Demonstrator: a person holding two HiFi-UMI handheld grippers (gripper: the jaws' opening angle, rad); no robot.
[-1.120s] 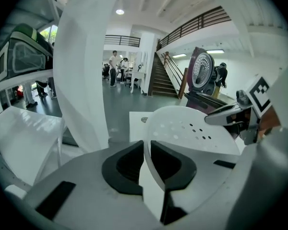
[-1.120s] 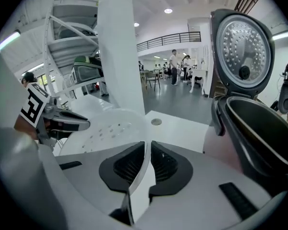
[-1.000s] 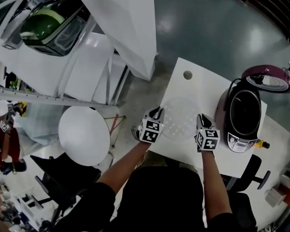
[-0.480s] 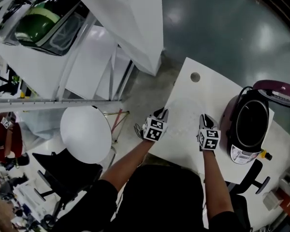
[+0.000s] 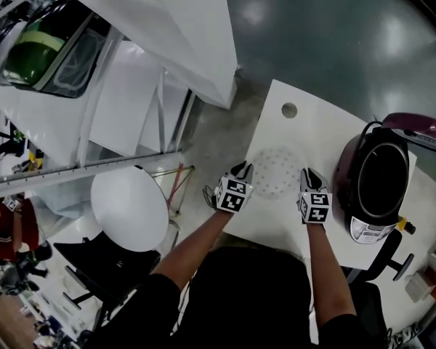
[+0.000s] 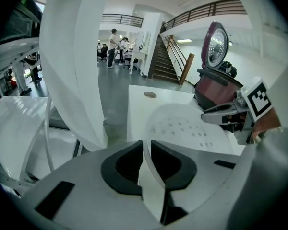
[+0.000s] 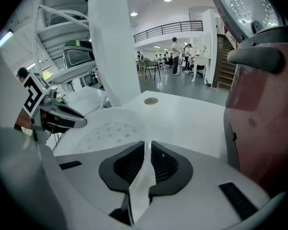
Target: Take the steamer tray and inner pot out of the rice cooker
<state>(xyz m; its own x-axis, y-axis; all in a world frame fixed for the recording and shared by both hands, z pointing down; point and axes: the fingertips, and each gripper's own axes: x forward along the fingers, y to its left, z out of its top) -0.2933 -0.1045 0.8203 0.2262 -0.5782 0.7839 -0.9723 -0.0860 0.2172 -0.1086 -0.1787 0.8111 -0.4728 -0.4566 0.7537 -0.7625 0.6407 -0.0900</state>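
Note:
The white perforated steamer tray is low over the white table, left of the rice cooker; I cannot tell whether it touches the top. My left gripper is shut on its left rim and my right gripper on its right rim. In the left gripper view the jaws pinch the thin rim of the tray. The right gripper view shows the same grip on the tray. The maroon rice cooker stands with its lid up, and the dark inner pot sits inside.
A round cable hole lies at the table's far end. The cooker stands close to the right gripper. A round white table and a black chair are on the floor to the left. White shelving is beyond.
Both grippers have come down together with the steamer tray, which now lies lower and nearer the table top. The rice cooker has not moved.

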